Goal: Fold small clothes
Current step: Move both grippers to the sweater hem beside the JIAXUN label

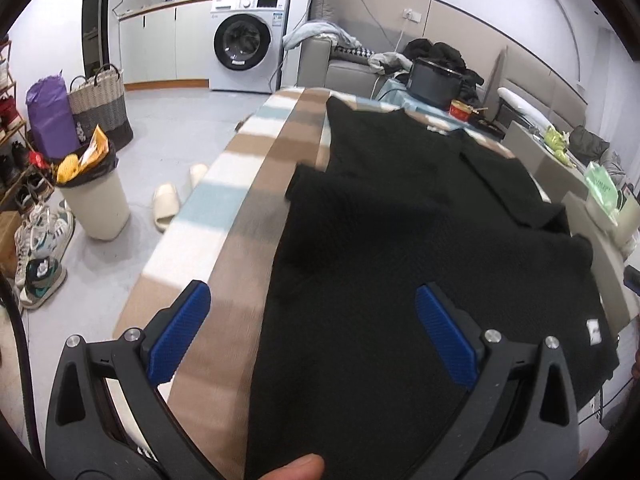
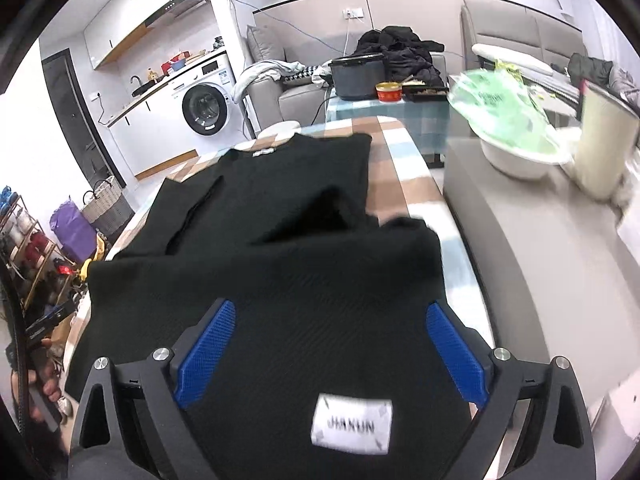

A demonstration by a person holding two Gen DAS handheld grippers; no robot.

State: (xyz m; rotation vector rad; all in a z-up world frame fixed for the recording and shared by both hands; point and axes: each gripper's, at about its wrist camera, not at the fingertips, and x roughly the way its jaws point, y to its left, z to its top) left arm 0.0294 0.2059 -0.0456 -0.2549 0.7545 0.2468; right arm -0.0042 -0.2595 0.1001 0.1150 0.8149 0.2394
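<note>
- The black garment (image 1: pixel 400 240) lies spread on the checked blanket (image 1: pixel 248 184) that covers the tabletop; it fills the middle of the left wrist view and runs from 6 o'clock up toward 12.
- One sleeve (image 1: pixel 308 184) is folded in over the body at about 10 o'clock of the cloth in the left view.
- The left tool (image 1: pixel 312 332) is released: its blue pads (image 1: pixel 180 336) stand wide apart above the near hem, with no cloth pinched between them.
- The right tool (image 2: pixel 330 346) is likewise released, with its jaws spread wide over the garment and nothing gripped.
- A white label (image 2: pixel 352 426) on the cloth sits at 6 o'clock in the right view, between the right tool's fingers and near the hem.
- A fingertip (image 1: pixel 296 468) shows at 6 o'clock in the left view.
- A washing machine (image 1: pixel 248 44) stands at 11 o'clock, and a bin (image 1: pixel 96 204) on the floor at 9.
</note>
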